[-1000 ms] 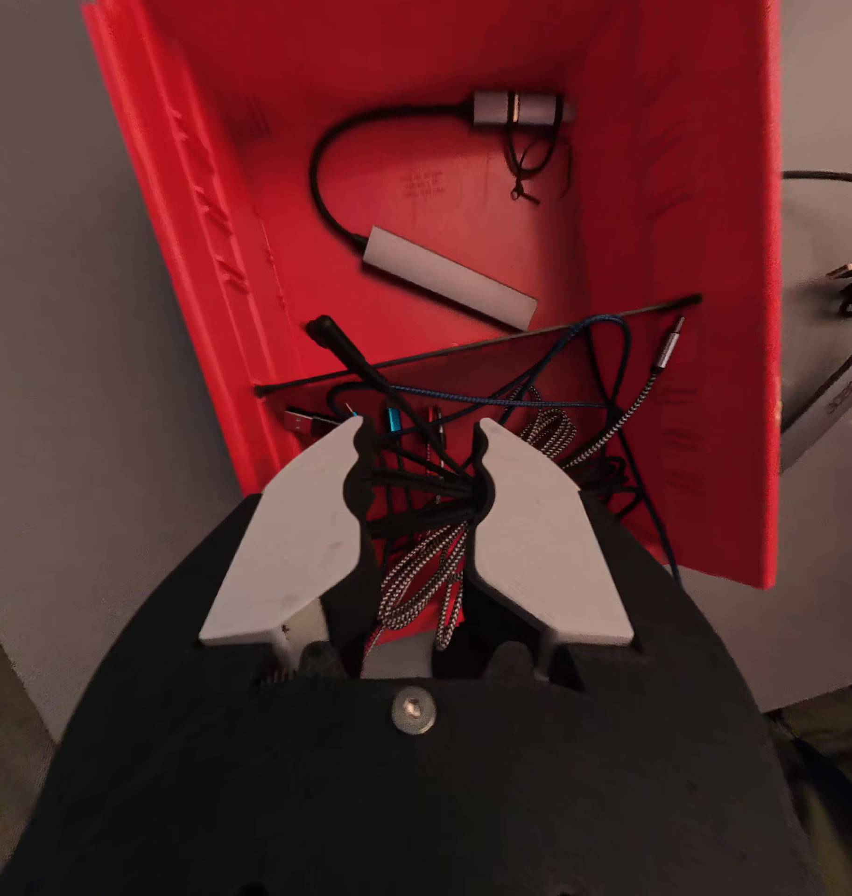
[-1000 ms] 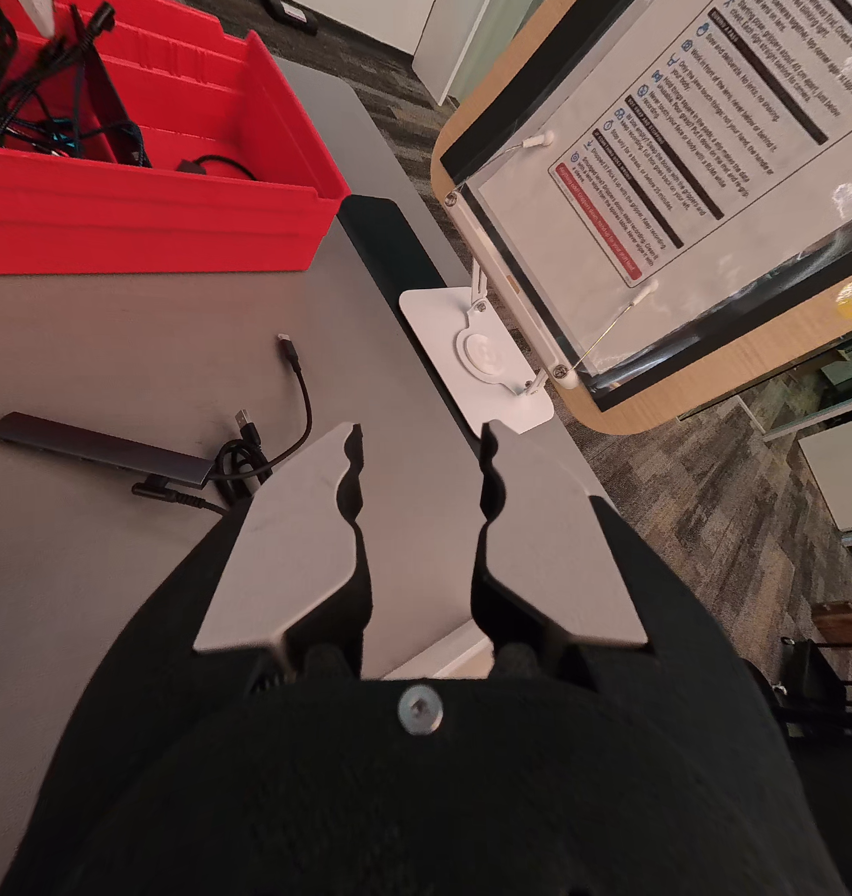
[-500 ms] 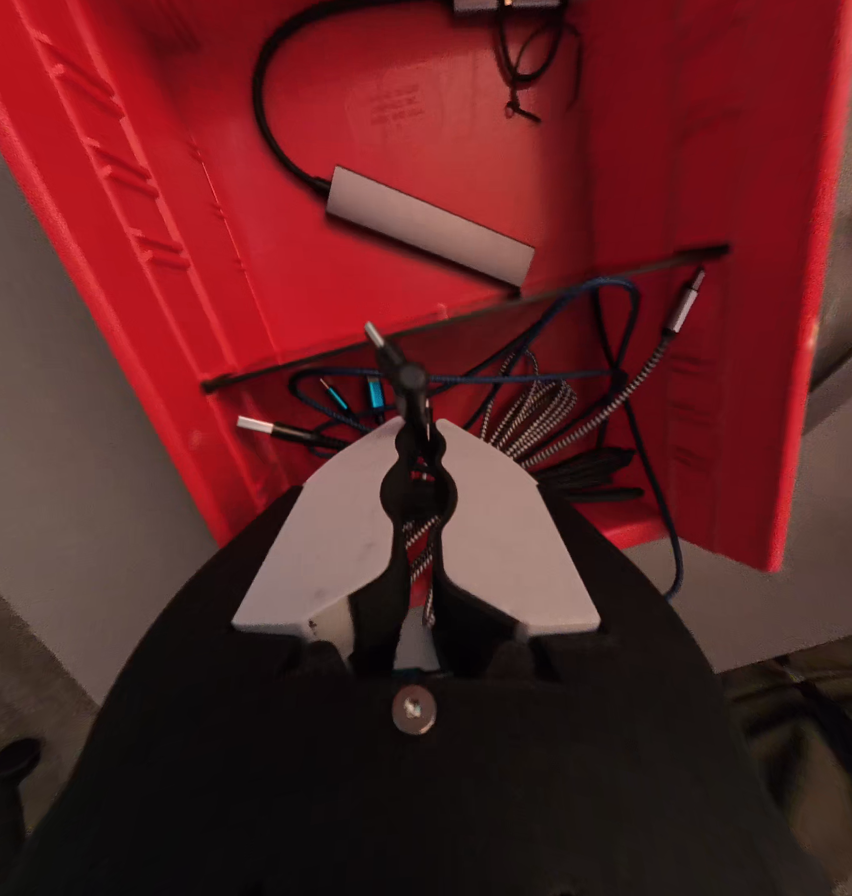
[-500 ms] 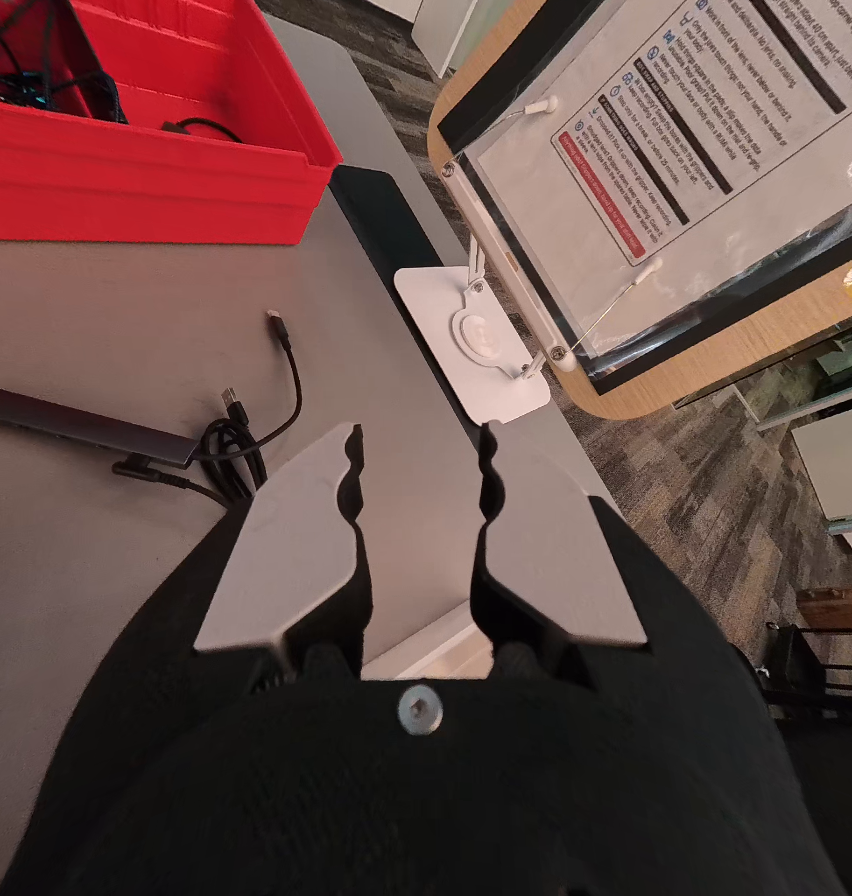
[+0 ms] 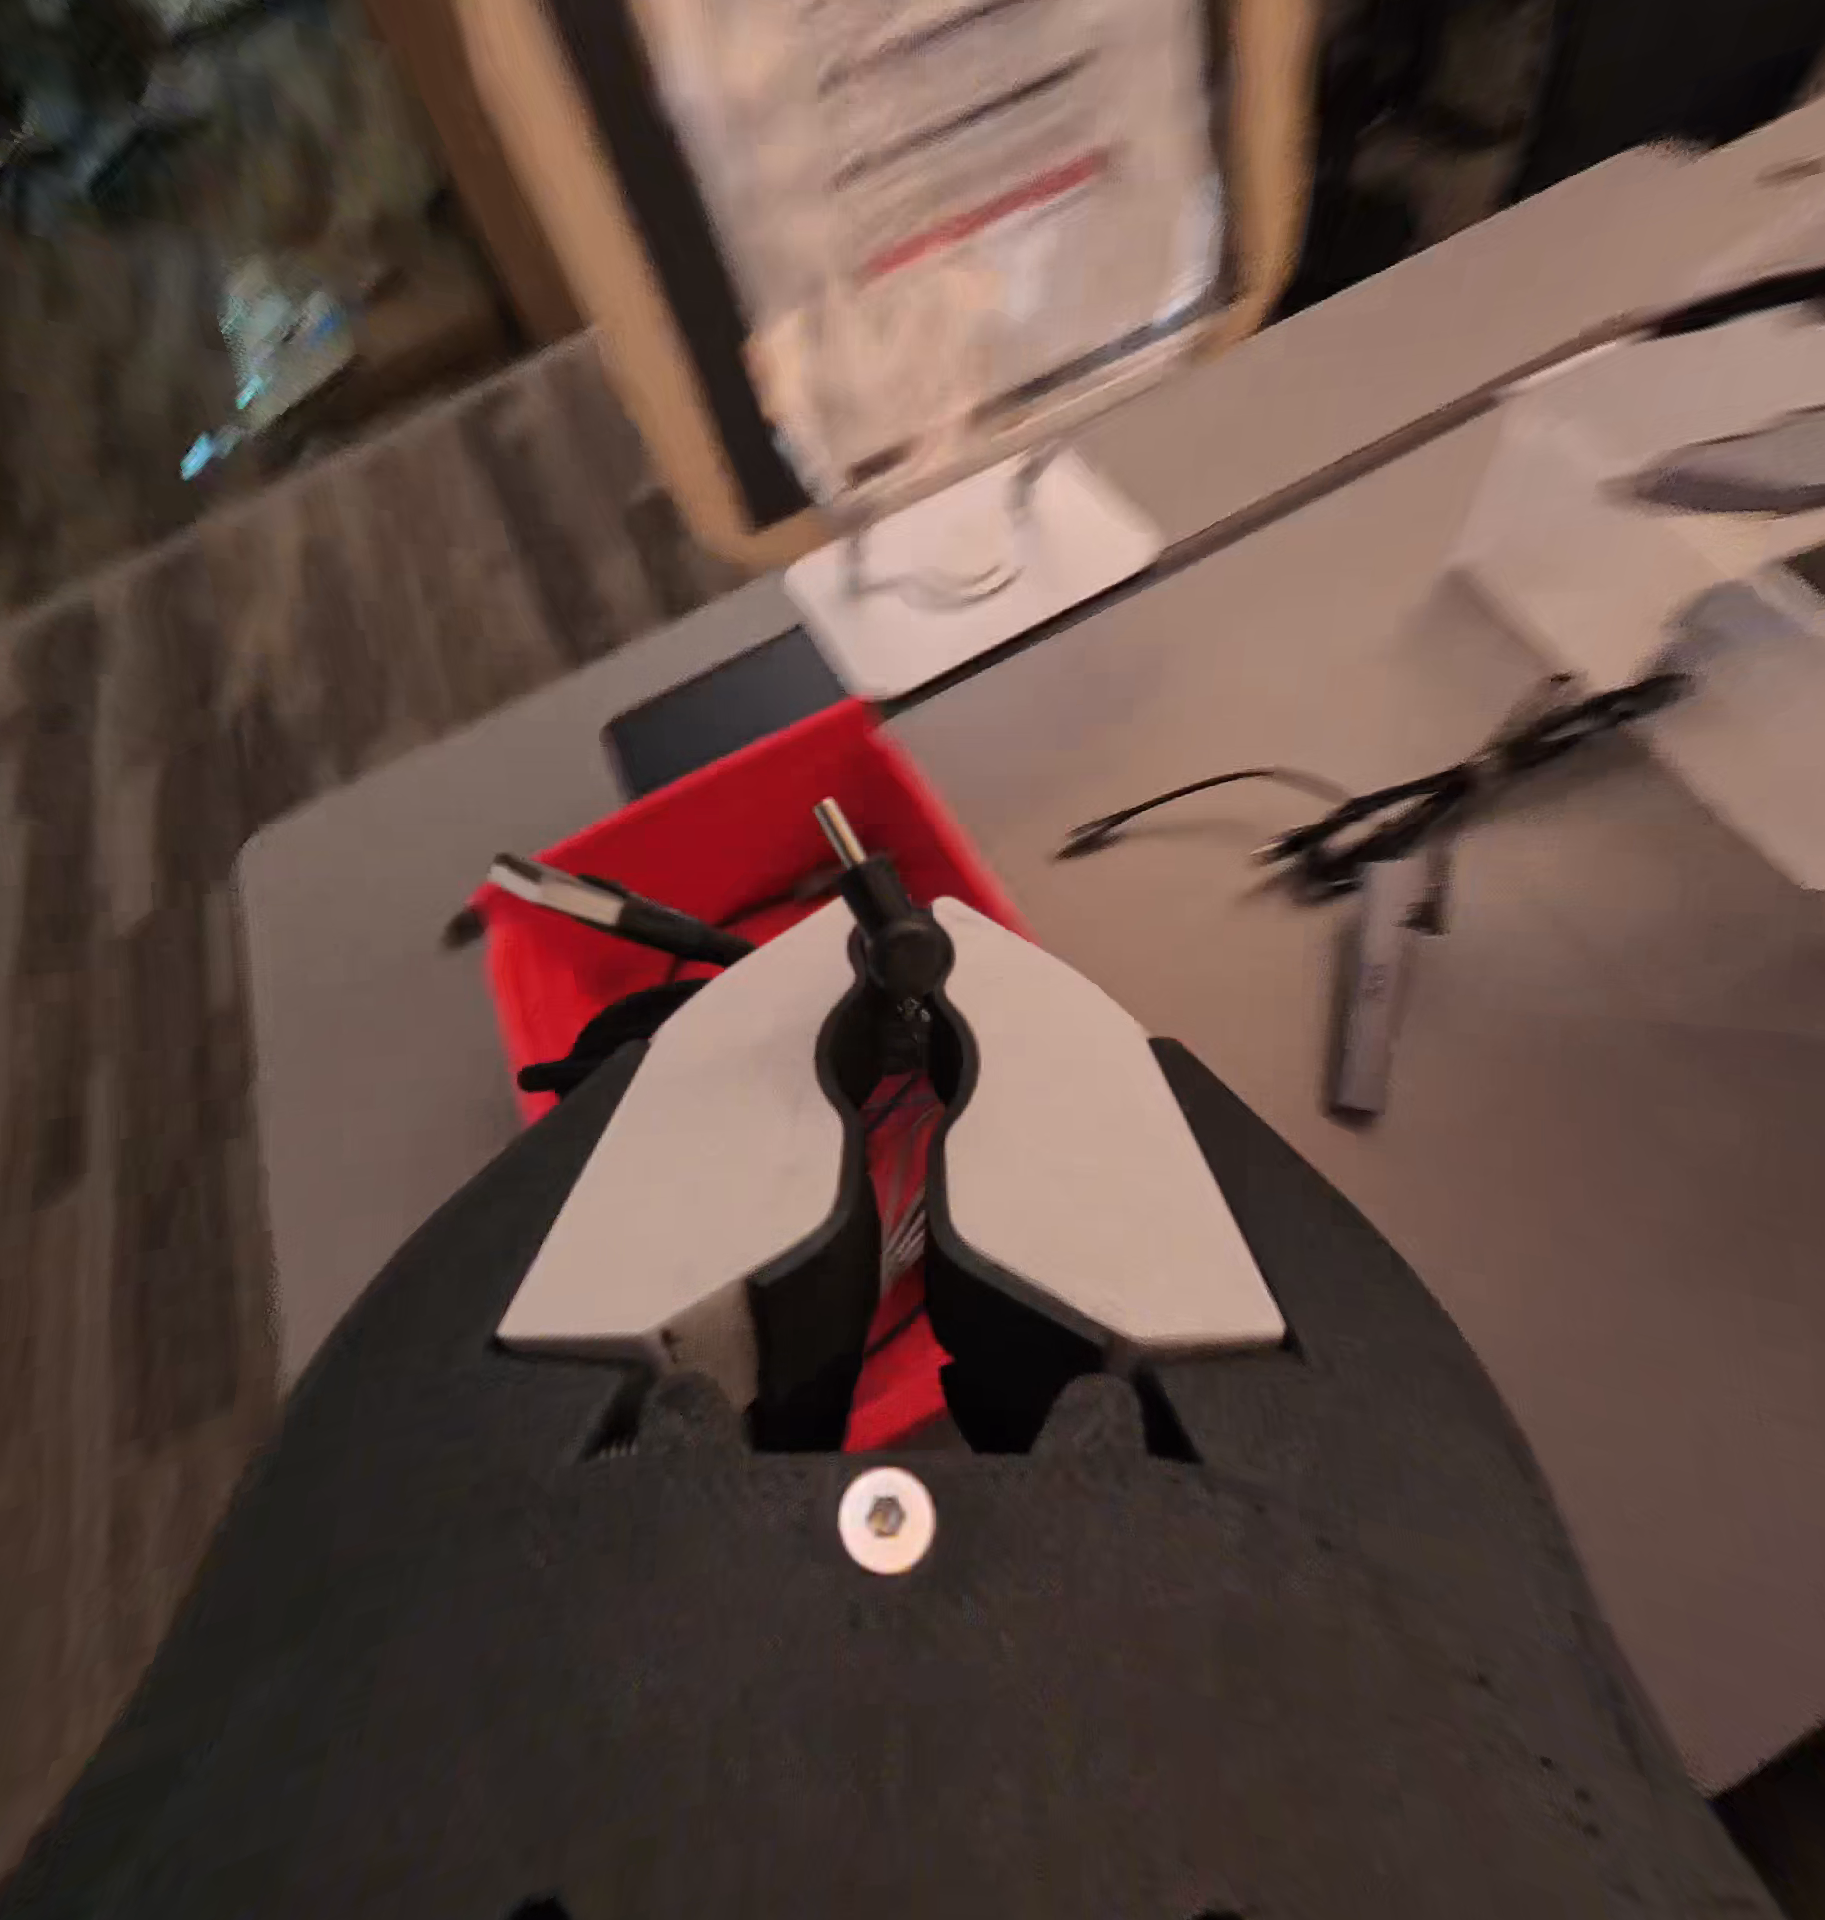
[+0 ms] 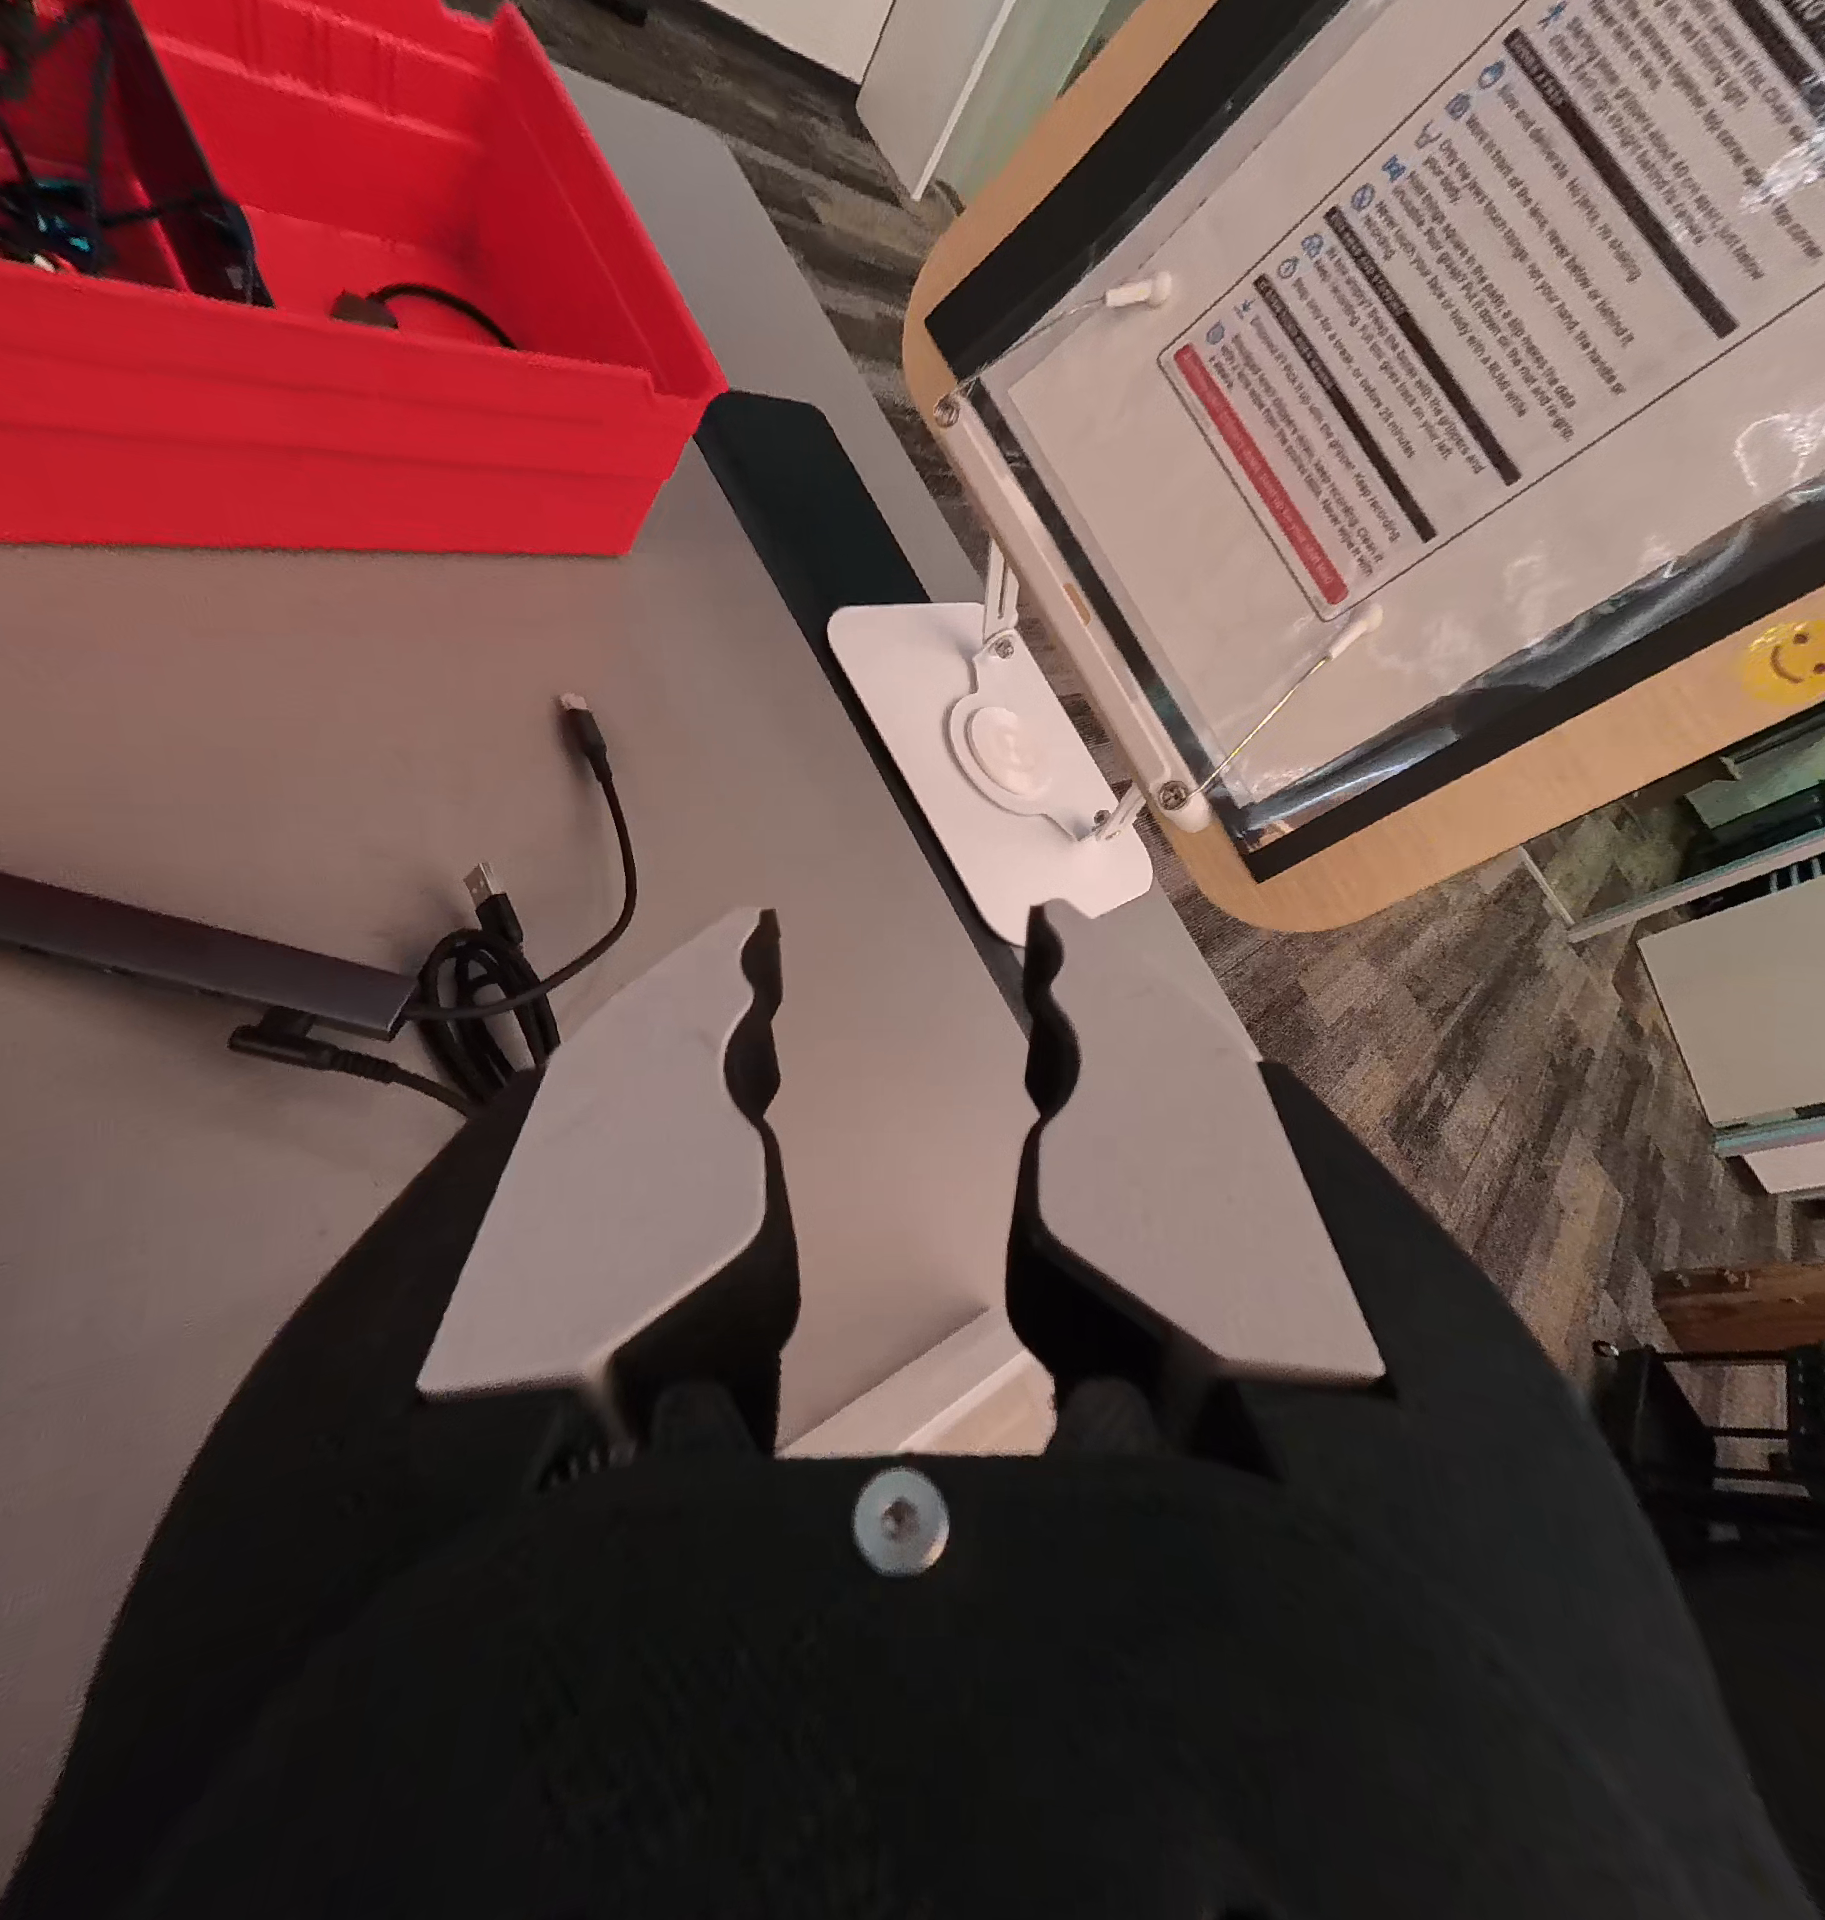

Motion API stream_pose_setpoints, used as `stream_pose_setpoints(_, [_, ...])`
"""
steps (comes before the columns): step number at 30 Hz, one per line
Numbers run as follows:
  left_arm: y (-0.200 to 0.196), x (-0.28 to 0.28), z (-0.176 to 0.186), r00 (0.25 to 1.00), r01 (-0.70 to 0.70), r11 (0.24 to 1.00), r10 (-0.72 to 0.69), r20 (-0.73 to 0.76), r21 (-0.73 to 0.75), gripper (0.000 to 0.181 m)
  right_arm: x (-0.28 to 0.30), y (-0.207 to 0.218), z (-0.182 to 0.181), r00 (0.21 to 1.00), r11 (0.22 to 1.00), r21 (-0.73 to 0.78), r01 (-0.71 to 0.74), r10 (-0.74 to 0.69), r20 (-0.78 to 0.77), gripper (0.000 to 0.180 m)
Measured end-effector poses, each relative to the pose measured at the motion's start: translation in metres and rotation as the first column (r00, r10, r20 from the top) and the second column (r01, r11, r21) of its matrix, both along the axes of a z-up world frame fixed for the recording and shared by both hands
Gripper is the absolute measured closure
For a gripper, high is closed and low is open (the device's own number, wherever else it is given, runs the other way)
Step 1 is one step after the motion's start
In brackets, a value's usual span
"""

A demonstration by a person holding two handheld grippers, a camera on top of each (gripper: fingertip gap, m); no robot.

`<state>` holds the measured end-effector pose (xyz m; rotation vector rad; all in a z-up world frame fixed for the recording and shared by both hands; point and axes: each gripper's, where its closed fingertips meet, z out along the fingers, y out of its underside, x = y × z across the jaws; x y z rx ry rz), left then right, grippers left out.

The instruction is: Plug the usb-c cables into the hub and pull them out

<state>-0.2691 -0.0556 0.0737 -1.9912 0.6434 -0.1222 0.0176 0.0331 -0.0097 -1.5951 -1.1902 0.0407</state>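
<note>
My left gripper point(image 5: 895, 940) is shut on a black USB-C cable point(image 5: 885, 914); its silver plug point(image 5: 837, 831) sticks out past the tips, and the cable's USB-A end point(image 5: 575, 896) hangs out to the left. It is lifted above the red bin point(image 5: 721, 842). The grey hub point(image 5: 1370, 1003) lies on the grey table to the right, with a black cable point(image 5: 1386, 816) plugged in. My right gripper point(image 6: 900, 920) is open and empty above the table. In its view the hub point(image 6: 191, 961) lies to the left, with a coiled black cable point(image 6: 487, 1003) beside it.
The red bin point(image 6: 305, 457) with a tangle of cables point(image 6: 25, 197) stands at the table's far left. A white stand base point(image 6: 991, 769) holds a framed instruction sheet point(image 6: 1407, 343) past the table's edge. Carpet floor lies beyond. The grippers' ends are close to 30 cm from one another. From the right gripper's tips to the hub point(image 6: 191, 961) is close to 20 cm. It is also in sight in the left wrist view point(image 5: 1388, 956).
My left gripper, shut on the black cable, has lifted out of the red bin and tilted up toward the table. The right gripper has stayed nearly still, open.
</note>
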Motion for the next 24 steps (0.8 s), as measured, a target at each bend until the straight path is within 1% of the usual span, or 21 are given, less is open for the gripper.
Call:
stream_pose_setpoints(1, [-0.009,0.022,0.006,0.995,0.094,0.995,-0.094,0.013,0.028,0.177,-0.001,0.0,0.003,1.0,1.0,0.004,0.004,-0.004,-0.016,0.134])
stream_pose_setpoints(3, [-0.02,0.062,0.008,0.971,0.24,0.97,-0.24,0.01,0.05,0.177,-0.002,0.0,0.013,0.998,1.0,0.015,0.023,-0.021,-0.065,0.134])
stream_pose_setpoints(4, [-0.021,0.078,0.005,0.96,0.279,0.959,-0.28,0.0,0.049,0.177,-0.002,0.0,0.02,0.995,0.999,0.02,0.041,-0.039,-0.095,0.134])
stream_pose_setpoints(8, [-0.001,0.128,-0.013,0.941,0.337,0.939,-0.335,-0.038,0.074,0.177,-0.005,-0.012,0.059,0.969,0.992,0.084,0.091,-0.068,-0.239,0.136])
stream_pose_setpoints(10, [0.013,0.148,-0.025,0.939,0.343,0.935,-0.341,-0.033,0.092,0.177,-0.017,-0.03,0.083,0.941,0.992,0.113,0.059,-0.017,-0.339,0.139])
stream_pose_setpoints(12, [0.024,0.163,-0.036,0.939,0.345,0.932,-0.344,-0.031,0.109,0.177,-0.037,-0.056,0.104,0.896,0.989,0.147,-0.024,0.087,-0.436,0.141])
stream_pose_setpoints(14, [0.03,0.175,-0.045,0.939,0.344,0.931,-0.344,-0.022,0.118,0.177,-0.054,-0.078,0.118,0.852,0.977,0.198,-0.076,0.167,-0.497,0.143])
stream_pose_setpoints(16, [0.034,0.181,-0.053,0.943,0.332,0.936,-0.332,-0.024,0.119,0.177,-0.069,-0.09,0.122,0.84,0.968,0.238,-0.081,0.195,-0.506,0.147])
stream_pose_setpoints(18, [0.037,0.184,-0.054,0.952,0.306,0.941,-0.305,-0.03,0.144,0.177,-0.083,-0.092,0.115,0.86,0.965,0.255,-0.067,0.185,-0.475,0.148])
stream_pose_setpoints(20, [0.04,0.184,-0.057,0.958,0.288,0.946,-0.285,-0.047,0.149,0.177,-0.096,-0.089,0.101,0.879,0.972,0.224,-0.067,0.164,-0.447,0.148])
stream_pose_setpoints(24, [0.042,0.185,-0.06,0.963,0.264,0.949,-0.251,-0.095,0.174,0.177,-0.118,-0.082,0.074,0.88,0.99,0.111,-0.086,0.128,-0.457,0.149])
